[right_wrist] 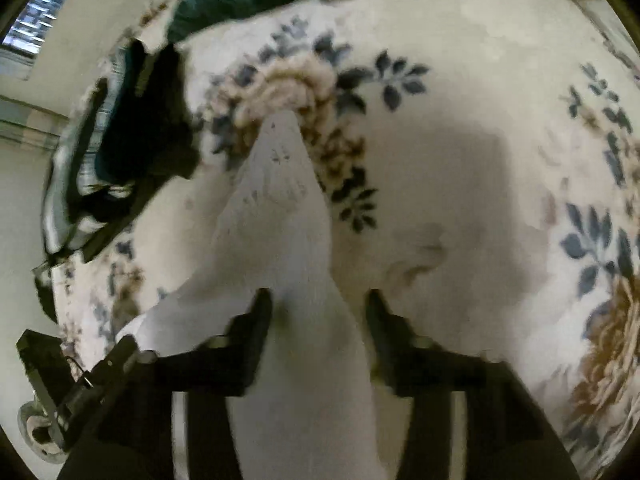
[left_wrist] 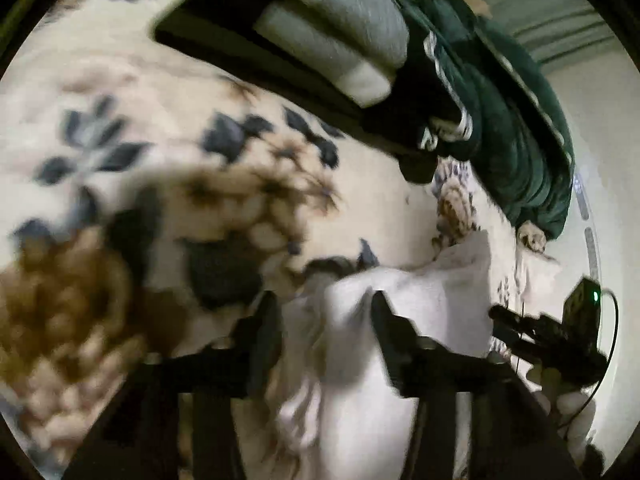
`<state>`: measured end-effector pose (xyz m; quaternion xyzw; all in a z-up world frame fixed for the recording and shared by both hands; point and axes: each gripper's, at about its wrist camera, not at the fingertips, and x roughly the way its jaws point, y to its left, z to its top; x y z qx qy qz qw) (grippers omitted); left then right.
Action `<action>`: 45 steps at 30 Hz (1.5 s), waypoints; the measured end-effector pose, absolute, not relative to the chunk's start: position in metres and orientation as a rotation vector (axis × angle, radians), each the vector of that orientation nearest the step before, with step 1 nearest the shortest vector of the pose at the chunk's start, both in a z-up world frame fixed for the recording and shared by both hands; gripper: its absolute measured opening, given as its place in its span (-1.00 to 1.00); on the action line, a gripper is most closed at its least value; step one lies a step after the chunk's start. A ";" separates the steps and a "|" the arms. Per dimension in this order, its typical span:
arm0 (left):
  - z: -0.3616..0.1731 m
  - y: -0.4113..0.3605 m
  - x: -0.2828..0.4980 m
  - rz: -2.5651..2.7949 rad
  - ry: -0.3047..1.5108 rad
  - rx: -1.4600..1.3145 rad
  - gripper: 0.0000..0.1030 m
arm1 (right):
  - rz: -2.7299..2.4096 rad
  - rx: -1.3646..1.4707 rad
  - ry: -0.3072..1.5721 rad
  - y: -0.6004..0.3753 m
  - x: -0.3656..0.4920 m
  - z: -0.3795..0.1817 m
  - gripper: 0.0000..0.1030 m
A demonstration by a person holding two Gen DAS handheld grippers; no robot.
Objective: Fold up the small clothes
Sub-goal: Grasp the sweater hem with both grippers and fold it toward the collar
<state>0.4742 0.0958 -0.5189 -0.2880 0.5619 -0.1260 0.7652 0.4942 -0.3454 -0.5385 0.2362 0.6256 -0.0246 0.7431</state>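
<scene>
A small white garment [left_wrist: 400, 312] lies on a cream floral blanket [left_wrist: 160, 100]. In the left wrist view my left gripper [left_wrist: 324, 320] has its jaws wide apart, with a bunched fold of the white cloth between the fingers. In the right wrist view my right gripper [right_wrist: 318, 320] also has its jaws apart, and the white garment [right_wrist: 280, 200] runs as a long strip from between the fingers out over the blanket [right_wrist: 480, 60]. The frames are blurred; I cannot tell whether either gripper pinches the cloth. The other gripper [left_wrist: 552, 332] shows at the right of the left view.
Folded grey and white clothes [left_wrist: 340, 28] and a dark green garment [left_wrist: 500, 112] lie stacked at the blanket's far side. Dark clothes [right_wrist: 132, 140] sit at the left in the right wrist view. A window [right_wrist: 40, 12] is at top left.
</scene>
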 end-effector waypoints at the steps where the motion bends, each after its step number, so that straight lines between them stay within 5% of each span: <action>1: -0.512 0.102 0.464 -0.269 1.216 -0.641 0.02 | -0.042 0.513 1.359 -0.347 0.488 -0.530 0.05; 6: -0.526 0.085 0.443 -0.285 1.288 -0.618 -0.04 | -0.019 0.559 1.367 -0.348 0.430 -0.510 0.08; 7: -0.531 0.080 0.442 -0.271 1.290 -0.580 -0.21 | -0.018 0.575 1.379 -0.344 0.418 -0.512 0.08; 8: -0.537 0.074 0.443 -0.263 1.281 -0.539 -0.64 | -0.018 0.579 1.395 -0.340 0.405 -0.514 0.08; 10: -0.548 0.074 0.451 -0.250 1.295 -0.488 -0.65 | -0.038 0.571 1.415 -0.335 0.384 -0.518 0.08; 13: -0.535 0.081 0.452 -0.263 1.305 -0.554 -0.45 | -0.073 0.582 1.432 -0.339 0.347 -0.520 0.08; 15: -0.510 0.081 0.433 -0.274 1.295 -0.552 0.15 | -0.083 0.603 1.441 -0.342 0.321 -0.521 0.12; 16: -0.501 0.080 0.423 -0.276 1.285 -0.543 0.23 | -0.078 0.617 1.450 -0.343 0.310 -0.521 0.18; 24: -0.435 0.077 0.259 -0.235 1.317 -0.514 0.26 | 0.033 0.665 1.565 -0.332 0.190 -0.520 0.25; 31: -0.508 0.053 0.140 -0.165 1.589 -0.469 0.26 | 0.019 0.584 1.646 -0.314 0.085 -0.542 0.25; 34: -0.533 0.044 0.110 -0.153 1.618 -0.490 0.03 | 0.005 0.591 1.679 -0.301 0.061 -0.567 -0.08; 35: -0.533 0.042 0.106 -0.146 1.600 -0.463 -0.54 | 0.008 0.621 1.685 -0.299 0.053 -0.575 -0.42; 36: -0.531 0.040 0.103 -0.150 1.579 -0.455 -0.71 | 0.008 0.659 1.686 -0.296 0.048 -0.582 -0.80; 45: -0.492 0.068 0.100 -0.128 1.434 -0.432 -0.79 | -0.040 0.635 1.569 -0.263 0.010 -0.546 -0.92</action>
